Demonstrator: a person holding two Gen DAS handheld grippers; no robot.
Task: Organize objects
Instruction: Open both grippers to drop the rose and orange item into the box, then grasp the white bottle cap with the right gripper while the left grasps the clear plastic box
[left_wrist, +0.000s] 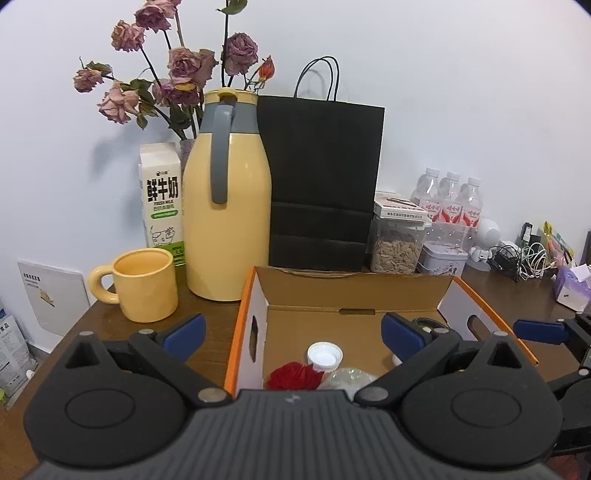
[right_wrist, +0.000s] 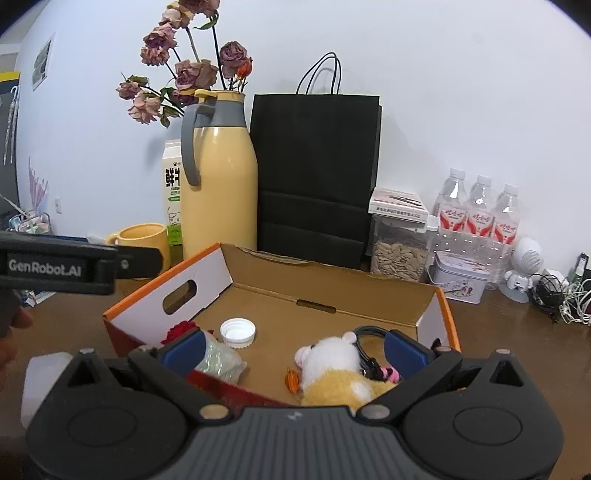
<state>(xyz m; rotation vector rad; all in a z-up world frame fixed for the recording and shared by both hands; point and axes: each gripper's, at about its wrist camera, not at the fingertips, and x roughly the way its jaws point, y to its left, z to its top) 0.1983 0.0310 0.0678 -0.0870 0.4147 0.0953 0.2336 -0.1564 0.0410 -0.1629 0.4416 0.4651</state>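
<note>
An open cardboard box with orange edges stands on the brown table. In it lie a white bottle cap, a red flower-like item, a clear crumpled plastic item, a white and yellow plush toy and a black cable. My left gripper is open and empty, above the box's near left side. My right gripper is open and empty, over the box's near edge, jaws either side of the plush toy.
A yellow mug, yellow thermos jug, milk carton, dried roses and black paper bag stand behind the box. Right: seed jar, tin, water bottles, white figure, cables.
</note>
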